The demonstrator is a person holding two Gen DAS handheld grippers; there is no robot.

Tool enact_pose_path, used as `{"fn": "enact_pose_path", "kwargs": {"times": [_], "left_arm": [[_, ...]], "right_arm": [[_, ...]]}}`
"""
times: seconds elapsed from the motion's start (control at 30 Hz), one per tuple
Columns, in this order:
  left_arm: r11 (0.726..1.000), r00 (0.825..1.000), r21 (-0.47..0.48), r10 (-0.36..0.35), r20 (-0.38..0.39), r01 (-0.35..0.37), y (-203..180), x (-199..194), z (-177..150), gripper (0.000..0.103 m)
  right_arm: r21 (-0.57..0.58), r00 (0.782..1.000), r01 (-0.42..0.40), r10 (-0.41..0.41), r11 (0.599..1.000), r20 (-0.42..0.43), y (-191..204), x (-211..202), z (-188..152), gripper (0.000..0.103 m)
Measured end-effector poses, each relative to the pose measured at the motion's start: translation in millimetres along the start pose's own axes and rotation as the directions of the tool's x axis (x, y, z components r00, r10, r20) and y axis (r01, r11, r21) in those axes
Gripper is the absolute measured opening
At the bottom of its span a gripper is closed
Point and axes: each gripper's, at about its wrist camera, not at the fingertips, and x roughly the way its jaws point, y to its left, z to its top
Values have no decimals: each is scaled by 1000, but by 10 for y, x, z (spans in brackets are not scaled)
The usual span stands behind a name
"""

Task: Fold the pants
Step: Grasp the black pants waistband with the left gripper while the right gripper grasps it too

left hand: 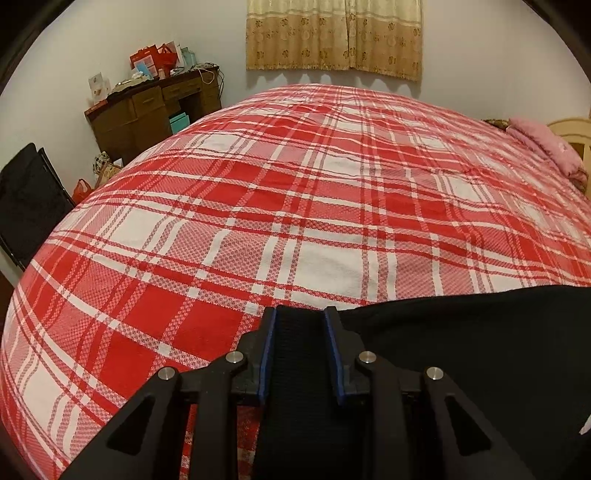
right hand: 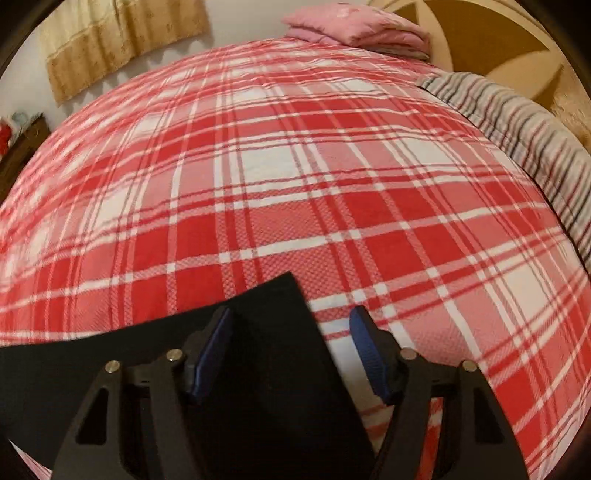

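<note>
Black pants [left hand: 461, 343] lie on the red and white plaid bed cover [left hand: 295, 184]. In the left wrist view my left gripper [left hand: 300, 314] has its blue-padded jaws close together with a ribbed black band of the pants [left hand: 297, 354] between them. In the right wrist view my right gripper [right hand: 291, 315] is open wide over a corner of the pants [right hand: 273, 306]; the left pad [right hand: 212, 350] rests on the black cloth and the right pad [right hand: 369, 354] is over the bed cover [right hand: 295, 166].
A folded pink quilt [right hand: 358, 29] and a striped blanket [right hand: 524, 133] lie at the head of the bed by a wooden headboard [right hand: 491, 48]. A cluttered brown desk [left hand: 155, 107], a black chair [left hand: 29, 199] and a curtain [left hand: 332, 33] stand beyond the bed.
</note>
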Motion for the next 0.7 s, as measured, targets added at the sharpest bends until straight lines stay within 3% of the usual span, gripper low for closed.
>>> {"fn": "enact_pose_path", "kwargs": {"times": [0.03, 0.1, 0.17, 0.23, 0.33, 0.5, 0.6, 0.7], "left_arm": [[1000, 1000, 8, 7, -4, -7, -15, 6, 5, 27], [1000, 1000, 23, 18, -15, -18, -39, 19, 23, 27], [999, 999, 38, 23, -31, -22, -53, 23, 64, 27], [998, 999, 59, 30, -31, -28, -74, 17, 95, 27], [996, 1000, 82, 18, -10, -17, -101, -20, 99, 17], [999, 999, 41, -19, 36, 17, -39, -145, 84, 16], [999, 996, 8, -54, 66, 54, 32, -237, 82, 15], [994, 989, -26, -102, 109, 106, 118, -361, 70, 15]], "right_arm": [[-19, 1000, -21, 21, 1000, 1, 14, -12, -2, 52], [-42, 998, -58, 58, 997, 6, 41, -43, -16, 24], [-62, 996, -83, 84, 995, 9, 70, -77, -38, 15], [-80, 996, -81, 83, 993, 19, 118, -112, -58, 13], [-103, 995, -76, 82, 992, 56, 213, -212, -94, 11], [-152, 978, -88, 114, 985, 175, 373, -601, -127, 11], [-196, 954, -115, 164, 974, 251, 478, -943, -176, 11], [-246, 914, -154, 232, 957, 332, 538, -1332, -262, 11]]}}
